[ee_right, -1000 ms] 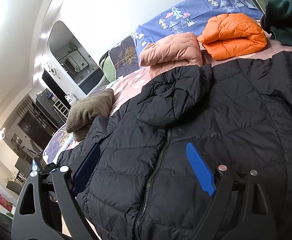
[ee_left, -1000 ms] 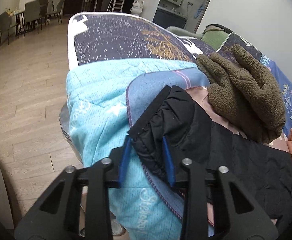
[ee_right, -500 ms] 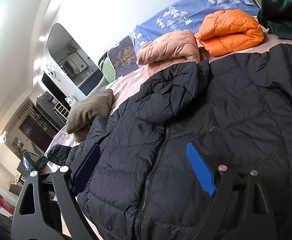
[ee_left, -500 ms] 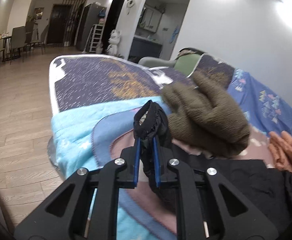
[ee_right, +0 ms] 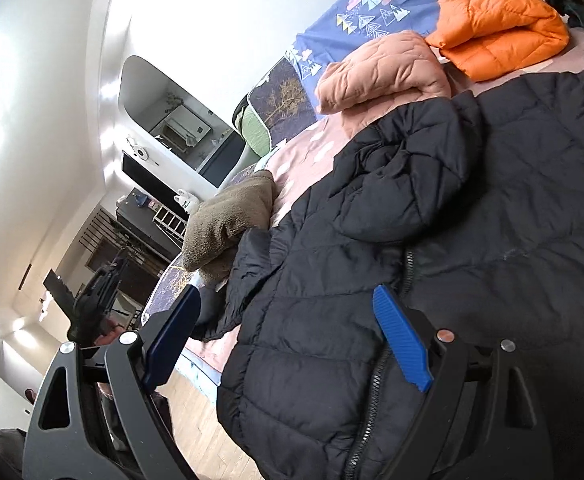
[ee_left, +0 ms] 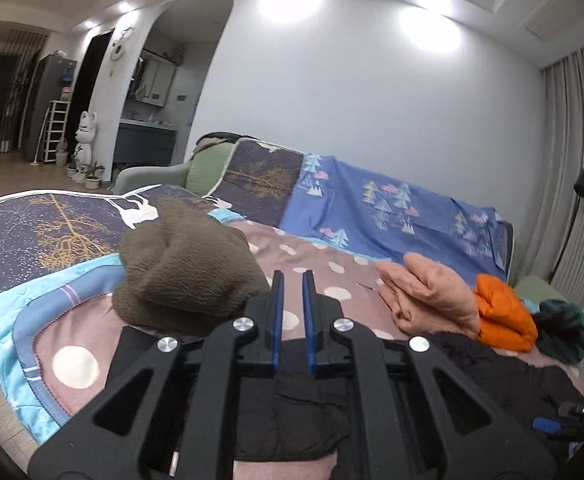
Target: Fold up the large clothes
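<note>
My left gripper (ee_left: 292, 286) sits low centre in its view, blue pads nearly together with only a thin slit, nothing visibly between them; whether it pinches the black puffer jacket (ee_left: 308, 412) below it, I cannot tell. My right gripper (ee_right: 288, 332) is spread wide, empty, over the jacket, which fills the lower right of that view. Beyond, an olive fleece (ee_left: 184, 276) lies left of centre, a folded peach jacket (ee_right: 384, 70) and orange jacket (ee_right: 500, 24) upper right.
</note>
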`<action>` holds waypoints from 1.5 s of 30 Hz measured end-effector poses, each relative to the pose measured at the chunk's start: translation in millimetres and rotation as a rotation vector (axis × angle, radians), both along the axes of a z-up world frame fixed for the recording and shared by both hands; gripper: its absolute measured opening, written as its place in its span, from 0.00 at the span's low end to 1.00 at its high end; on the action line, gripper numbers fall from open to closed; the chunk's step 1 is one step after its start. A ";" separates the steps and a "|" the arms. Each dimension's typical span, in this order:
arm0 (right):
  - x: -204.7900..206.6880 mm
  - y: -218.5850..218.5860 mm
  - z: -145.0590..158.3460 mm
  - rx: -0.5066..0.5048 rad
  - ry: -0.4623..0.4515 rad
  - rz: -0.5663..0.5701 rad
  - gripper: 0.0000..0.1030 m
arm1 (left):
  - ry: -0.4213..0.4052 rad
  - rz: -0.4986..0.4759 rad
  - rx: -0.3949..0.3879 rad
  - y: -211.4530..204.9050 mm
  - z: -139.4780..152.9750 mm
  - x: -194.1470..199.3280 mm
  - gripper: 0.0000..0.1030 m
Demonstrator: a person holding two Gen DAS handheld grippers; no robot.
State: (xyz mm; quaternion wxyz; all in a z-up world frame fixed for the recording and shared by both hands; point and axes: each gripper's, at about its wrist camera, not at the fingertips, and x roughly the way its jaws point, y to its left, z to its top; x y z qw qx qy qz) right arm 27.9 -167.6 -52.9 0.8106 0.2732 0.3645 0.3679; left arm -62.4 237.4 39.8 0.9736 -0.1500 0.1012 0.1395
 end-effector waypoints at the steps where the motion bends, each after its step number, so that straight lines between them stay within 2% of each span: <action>1: -2.1 -0.7 1.9 -0.003 -0.010 0.003 0.86 | 0.016 0.010 -0.016 3.0 -4.9 0.4 0.09; 4: -9.6 -8.3 -0.1 -0.027 -0.023 -0.009 0.89 | 0.059 0.111 -0.085 33.9 -23.1 -15.6 0.09; 6: -8.4 -17.5 -10.3 -0.027 0.009 -0.031 0.90 | 0.100 0.174 -0.115 57.2 -35.7 -29.6 0.17; 8: -4.3 -24.0 -22.2 0.004 0.056 -0.042 0.90 | 0.189 0.200 -0.140 79.1 -55.2 -42.8 0.39; 9: -1.3 -26.3 -28.5 0.026 0.085 -0.048 0.90 | 0.235 0.190 -0.133 83.1 -64.7 -44.6 0.43; 10: 1.0 -26.7 -31.8 0.038 0.098 -0.050 0.90 | 0.290 0.183 -0.091 83.1 -72.1 -42.7 0.44; 12: 2.8 -25.4 -35.8 0.060 0.118 -0.046 0.90 | 0.403 0.205 0.058 71.7 -88.5 -33.8 0.49; 14: 1.5 -21.2 -33.2 0.065 0.114 -0.031 0.90 | 0.489 0.199 0.177 58.0 -108.4 -23.3 0.62; 18: -3.2 -18.0 -27.1 0.051 0.100 -0.018 0.90 | 0.549 0.157 0.184 52.4 -134.0 -12.8 0.65; 25: -2.8 -29.8 -31.1 0.092 0.138 -0.052 0.90 | 0.618 0.171 0.295 54.9 -155.9 12.4 0.68; 27: -1.9 -28.2 -33.2 0.095 0.150 -0.052 0.90 | 0.608 0.168 0.297 58.1 -156.6 21.2 0.60; 29: -3.2 -24.3 -32.2 0.086 0.149 -0.041 0.90 | 0.576 0.144 0.233 64.5 -153.2 25.6 0.40; 30: -3.6 -22.3 -31.3 0.082 0.147 -0.035 0.90 | 0.567 0.118 0.191 68.6 -152.2 29.1 0.37; 33: -5.7 -18.3 -28.3 0.078 0.143 -0.022 0.90 | 0.561 0.119 0.184 72.1 -152.1 32.6 0.31; 36: -6.3 -18.7 -29.7 0.072 0.147 -0.025 0.90 | 0.557 0.118 0.158 76.5 -154.6 32.9 0.21; 38: -5.5 -19.8 -32.8 0.074 0.161 -0.029 0.90 | 0.519 0.122 0.139 77.8 -148.8 26.9 0.10; 40: -4.3 -19.6 -34.8 0.080 0.168 -0.030 0.90 | 0.455 0.115 0.102 79.1 -137.1 16.9 0.04; 42: -2.6 -15.9 -35.9 0.083 0.174 -0.019 0.91 | 0.380 0.092 0.052 80.3 -121.3 8.7 0.03; 45: 1.9 -3.9 -35.6 0.101 0.189 0.028 0.91 | 0.303 0.068 0.038 76.8 -98.9 2.6 0.02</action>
